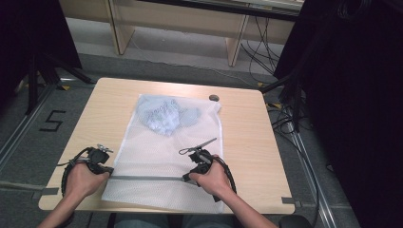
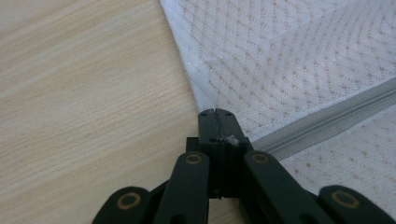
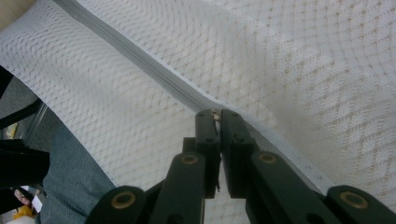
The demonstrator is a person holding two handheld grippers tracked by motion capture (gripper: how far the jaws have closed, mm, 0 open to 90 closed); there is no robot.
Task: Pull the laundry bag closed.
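High view: floor marking "5" (image 1: 51, 120); both grippers (image 1: 100, 164) (image 1: 192, 175) clamp mesh bag's (image 1: 157, 156) zipper (image 1: 147, 178).

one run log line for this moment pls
left gripper: shut on mesh laundry bag edge at zipper end | right gripper: shut on zipper pull | blue garment inside bag | table

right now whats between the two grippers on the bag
In the high view, the grey zipper runs across the white mesh bag from the left gripper to the right gripper.
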